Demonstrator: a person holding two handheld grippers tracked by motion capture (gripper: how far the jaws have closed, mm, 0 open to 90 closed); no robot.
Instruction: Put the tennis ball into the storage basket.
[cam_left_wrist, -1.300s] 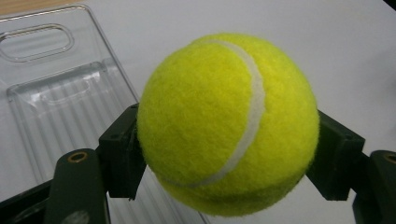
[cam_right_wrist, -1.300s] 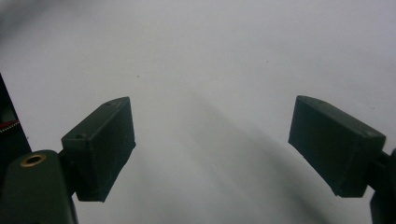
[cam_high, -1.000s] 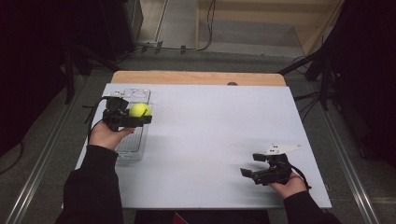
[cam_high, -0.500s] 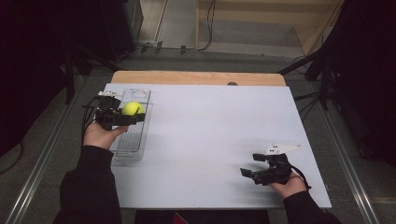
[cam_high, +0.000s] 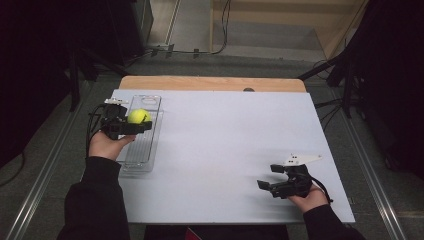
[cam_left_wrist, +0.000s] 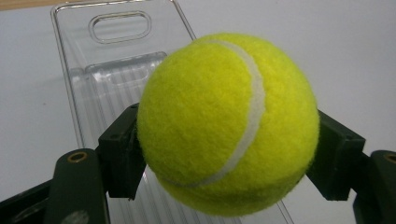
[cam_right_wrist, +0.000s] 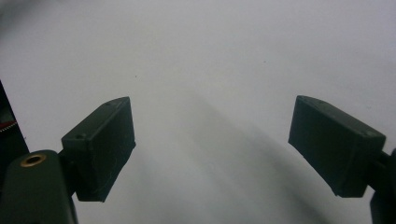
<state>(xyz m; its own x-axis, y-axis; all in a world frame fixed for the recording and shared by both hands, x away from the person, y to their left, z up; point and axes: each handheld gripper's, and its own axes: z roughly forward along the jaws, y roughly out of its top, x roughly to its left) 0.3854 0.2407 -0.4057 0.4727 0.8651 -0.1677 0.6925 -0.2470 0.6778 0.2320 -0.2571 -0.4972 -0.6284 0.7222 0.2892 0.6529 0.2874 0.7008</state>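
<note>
Left gripper (cam_high: 134, 125): held above the left side of the table; its black jaws are pressed against both sides of a fuzzy yellow-green tennis ball (cam_left_wrist: 228, 123).
Tennis ball: gripped over a clear, ribbed plastic tray (cam_high: 146, 155), with no contact seen between ball and tray.
Tray: laid lengthwise near the left edge of the white table (cam_high: 225, 140), its handle slot at the far end.
Right gripper (cam_high: 271, 176): held low near the table's front right corner, jaws spread wide, nothing between them.
</note>
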